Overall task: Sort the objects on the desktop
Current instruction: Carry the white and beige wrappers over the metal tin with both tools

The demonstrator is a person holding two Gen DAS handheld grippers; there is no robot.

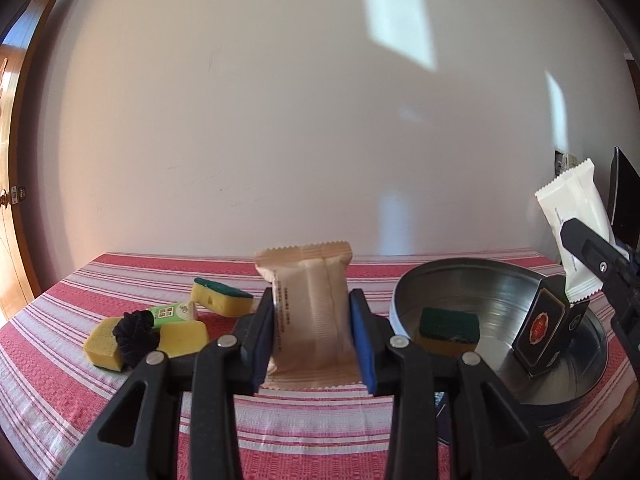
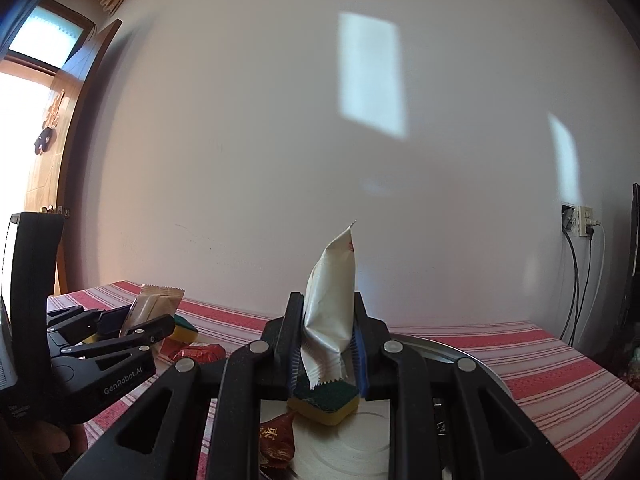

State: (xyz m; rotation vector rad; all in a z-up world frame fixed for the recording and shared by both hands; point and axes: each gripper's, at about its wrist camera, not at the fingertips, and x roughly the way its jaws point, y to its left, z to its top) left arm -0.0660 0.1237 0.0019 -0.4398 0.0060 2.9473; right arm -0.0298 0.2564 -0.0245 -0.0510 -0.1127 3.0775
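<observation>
Tongs marked "GenRobot.AI" (image 2: 116, 330) grip beige packet (image 1: 312, 312) — right tongs (image 2: 326, 344) pinch white sachet (image 2: 330, 300).

Daylight from window (image 2: 38, 36) at left — sun patches on wall (image 2: 280, 140); fisheye edges dark, bent.

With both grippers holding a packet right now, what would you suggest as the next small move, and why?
Probably open the right gripper and let its white packet drop. It hangs just above the round metal tray, over the sponge already lying there. The left gripper, holding the beige packet, is above the striped cloth beside the tray, so it seems to need to travel further.
</observation>
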